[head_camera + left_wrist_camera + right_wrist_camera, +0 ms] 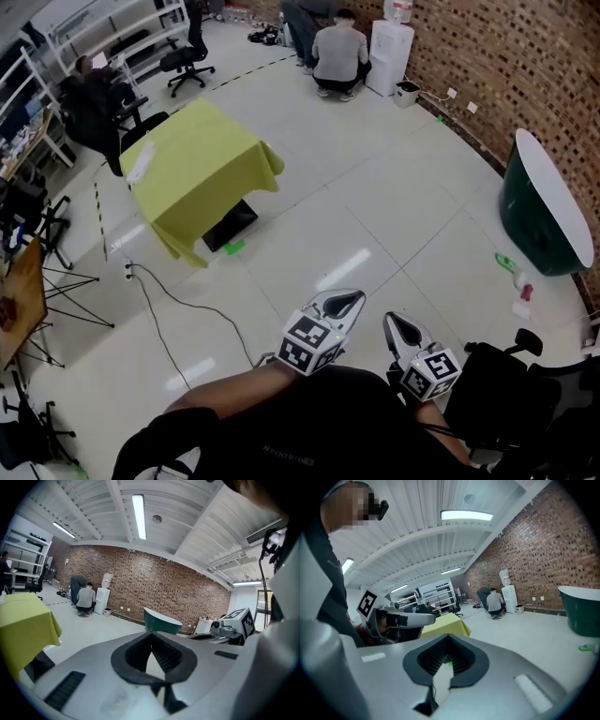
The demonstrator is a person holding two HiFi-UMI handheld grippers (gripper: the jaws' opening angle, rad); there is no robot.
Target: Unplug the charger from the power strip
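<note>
There are two grippers, side by side and close to the person. The left gripper has its jaws shut tight, with nothing in them. The right gripper is the same, shut and empty.

There is one table, covered in yellow, far off and to the left of both grippers. One long white thing lies on the left side of the table top. It may be the power strip, but it is too small to tell, and so is any charger. It is well apart from both grippers.

One black cable runs over the floor near the table. One green tub stands on the right.
</note>
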